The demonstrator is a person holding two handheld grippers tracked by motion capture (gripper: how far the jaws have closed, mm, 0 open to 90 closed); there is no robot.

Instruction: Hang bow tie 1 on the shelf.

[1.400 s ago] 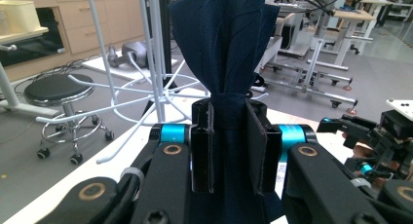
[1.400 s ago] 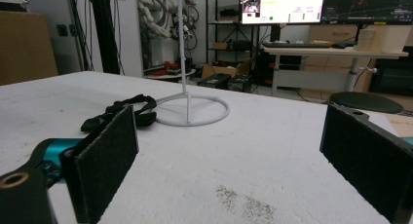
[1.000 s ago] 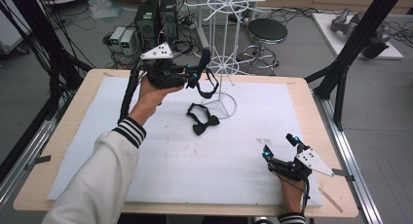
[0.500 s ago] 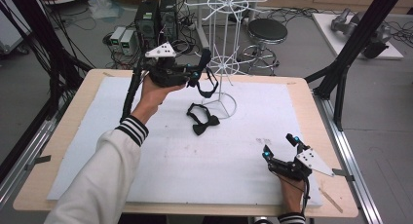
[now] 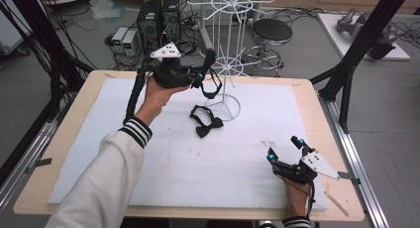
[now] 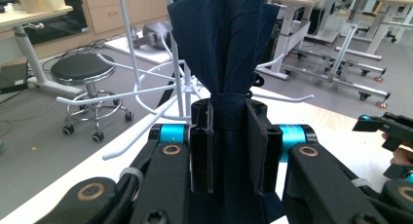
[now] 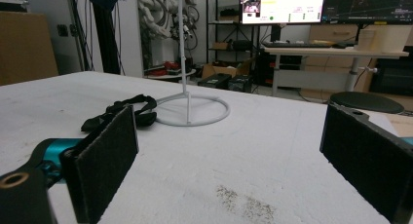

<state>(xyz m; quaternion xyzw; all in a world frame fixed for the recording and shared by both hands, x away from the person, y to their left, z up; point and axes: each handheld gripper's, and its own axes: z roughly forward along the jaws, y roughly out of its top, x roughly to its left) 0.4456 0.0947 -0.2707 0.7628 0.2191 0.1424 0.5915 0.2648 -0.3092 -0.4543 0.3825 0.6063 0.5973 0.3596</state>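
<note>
Bow ties number two: one (image 6: 229, 48) clamped in left gripper (image 5: 204, 72), one (image 5: 205, 121) lying by the wide-open right gripper (image 5: 285, 148).

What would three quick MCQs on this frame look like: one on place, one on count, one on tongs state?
1. Where does the black bow tie lie?
A. on the stool
B. on the white mat by the stand's ring base
C. between the right tongs

2. How many bow ties show?
A. one
B. two
C. four

3. The left tongs are:
A. wide open
B. shut on the navy bow tie
C. lying on the mat

Key: 1 B, it lies beside the white wire stand; 2 B, one on the mat, one held; 3 B, the pads pinch the navy fabric, while the right tongs stand open.
</note>
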